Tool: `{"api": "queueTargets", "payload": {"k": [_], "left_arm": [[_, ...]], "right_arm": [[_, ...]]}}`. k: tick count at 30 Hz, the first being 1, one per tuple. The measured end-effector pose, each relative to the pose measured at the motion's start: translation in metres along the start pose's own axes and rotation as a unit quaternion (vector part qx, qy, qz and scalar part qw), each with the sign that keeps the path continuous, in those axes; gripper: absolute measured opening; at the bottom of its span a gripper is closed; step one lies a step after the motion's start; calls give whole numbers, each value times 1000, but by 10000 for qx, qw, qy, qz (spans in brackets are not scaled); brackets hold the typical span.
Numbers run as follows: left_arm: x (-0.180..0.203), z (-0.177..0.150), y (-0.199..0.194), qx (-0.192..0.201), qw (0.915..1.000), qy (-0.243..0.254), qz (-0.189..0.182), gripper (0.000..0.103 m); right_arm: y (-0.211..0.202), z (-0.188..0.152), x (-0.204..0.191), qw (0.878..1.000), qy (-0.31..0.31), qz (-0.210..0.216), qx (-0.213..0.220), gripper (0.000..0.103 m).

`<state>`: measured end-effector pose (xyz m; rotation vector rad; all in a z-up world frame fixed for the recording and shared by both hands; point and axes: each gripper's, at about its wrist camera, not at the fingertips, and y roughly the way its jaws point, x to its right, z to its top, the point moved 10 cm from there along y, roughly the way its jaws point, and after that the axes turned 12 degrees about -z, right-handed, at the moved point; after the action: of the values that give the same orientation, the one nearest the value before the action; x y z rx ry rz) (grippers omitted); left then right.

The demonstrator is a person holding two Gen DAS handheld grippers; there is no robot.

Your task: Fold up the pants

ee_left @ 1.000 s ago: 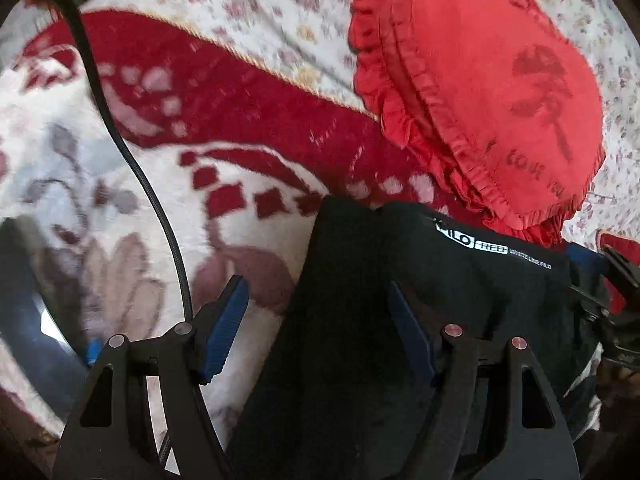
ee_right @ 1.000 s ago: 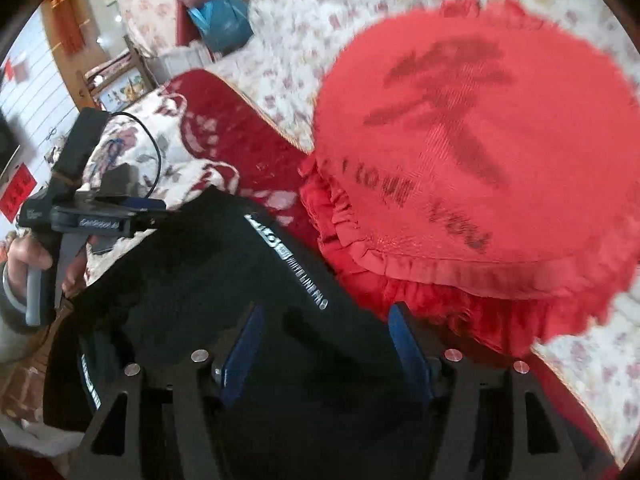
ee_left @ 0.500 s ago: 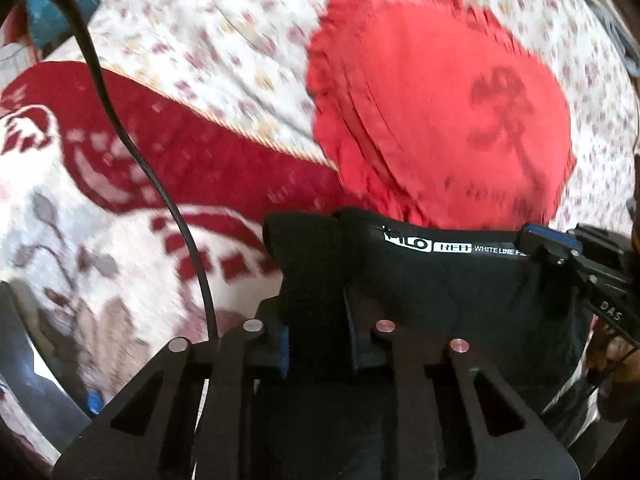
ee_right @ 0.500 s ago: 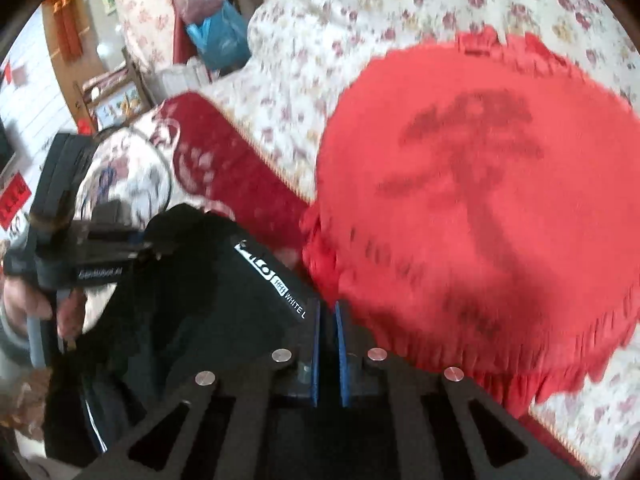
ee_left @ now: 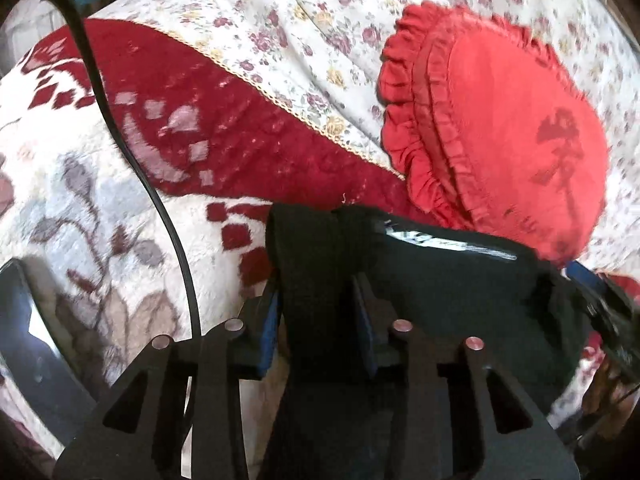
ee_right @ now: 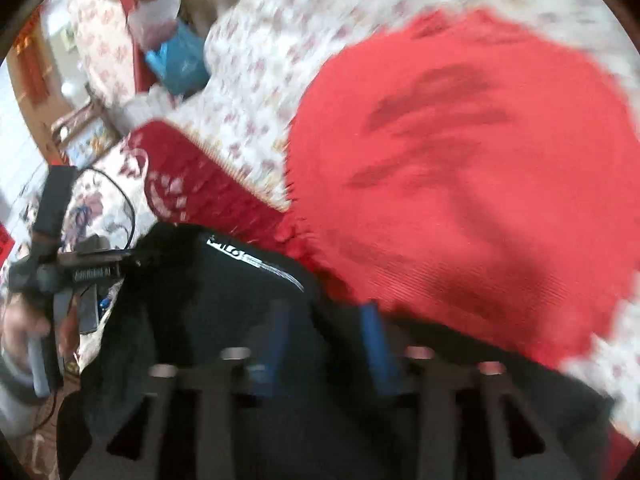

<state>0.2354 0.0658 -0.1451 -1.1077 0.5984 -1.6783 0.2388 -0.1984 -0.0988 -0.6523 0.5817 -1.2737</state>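
The black pants (ee_left: 440, 280) lie bunched on the bed, their waistband with white lettering facing the red cushion. My left gripper (ee_left: 318, 312) has its jaws opening. A thick upright fold of the waistband corner still fills the gap and touches both blue pads. In the blurred right wrist view, my right gripper (ee_right: 326, 332) is also opening over the pants (ee_right: 208, 300), its pads wide apart with thin cloth lying between them. The left gripper (ee_right: 120, 264) shows at the pants' far corner, with a hand below it. The right gripper (ee_left: 600, 292) shows at the left wrist view's right edge.
A round red frilled cushion (ee_left: 512, 140) lies just beyond the waistband on a floral sheet (ee_left: 280, 20). A red and white flowered blanket (ee_left: 100, 220) lies under the pants. A black cable (ee_left: 132, 160) crosses it. A blue bag (ee_right: 180, 64) sits at the bed's far end.
Both grippers went from wide to pinched on the waistband, and their pads now stand apart again. Both hands have risen a little, and the right wrist view has blurred.
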Motion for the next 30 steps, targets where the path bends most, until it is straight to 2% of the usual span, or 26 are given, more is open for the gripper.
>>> {"api": "queueTargets", "payload": {"k": [2,3,5,7,10,12,13,14,15,18,19,21,25,26,28,30], "left_arm": [[2,-4,-18,67,10000,4,46,40],[4,-10,-28,83,9999,51,63,42],[9,-22,-41,108,9999,92,48,56],[11,-40,-51,123,9998,121,59,57],[6,-63,-58,84,9999,37,138,57],[-1,-81,-60,-37,9998,-87,191,57],[-5,-92,-60,-122,9995,-158,231,57],[-7,-102,-60,-192,9993,-201,263,57],[-8,-106,-59,-234,9991,-226,281,57],[-14,-119,-63,-305,9984,-363,312,57],[-14,-122,-66,-284,9983,-433,276,57],[-14,-128,-72,-238,9982,-514,188,57],[-16,-139,-73,-216,9977,-629,101,58],[-16,-143,-70,-281,9973,-676,89,58],[-15,-149,-66,-380,9965,-741,73,58],[-10,-151,-64,-370,9971,-666,37,58]], "right_arm": [[-31,-20,43,9991,213,-350,123,57],[-46,-37,77,9961,356,-800,100,60],[-60,-66,128,9877,591,-1451,-34,68],[-63,-92,168,9798,1002,-1709,-254,69],[-45,-130,211,9654,1801,-1696,-821,69],[-29,-146,219,9584,2247,-1420,-1035,69],[-25,-146,218,9586,2380,-1252,-941,69],[-26,-148,219,9579,2447,-1231,-857,64],[-22,-147,217,9579,2465,-1182,-877,36],[-34,-134,211,9633,2370,-1053,-688,20],[-44,-129,212,9649,2307,-1125,-558,20],[-60,-129,224,9634,2151,-1540,-432,20],[-39,-155,232,9568,2164,-1686,-967,20],[-38,-160,230,9565,2168,-1688,-975,22],[-48,-158,229,9561,2265,-1648,-861,28],[-69,-155,228,9555,2395,-1535,-779,48]]}}
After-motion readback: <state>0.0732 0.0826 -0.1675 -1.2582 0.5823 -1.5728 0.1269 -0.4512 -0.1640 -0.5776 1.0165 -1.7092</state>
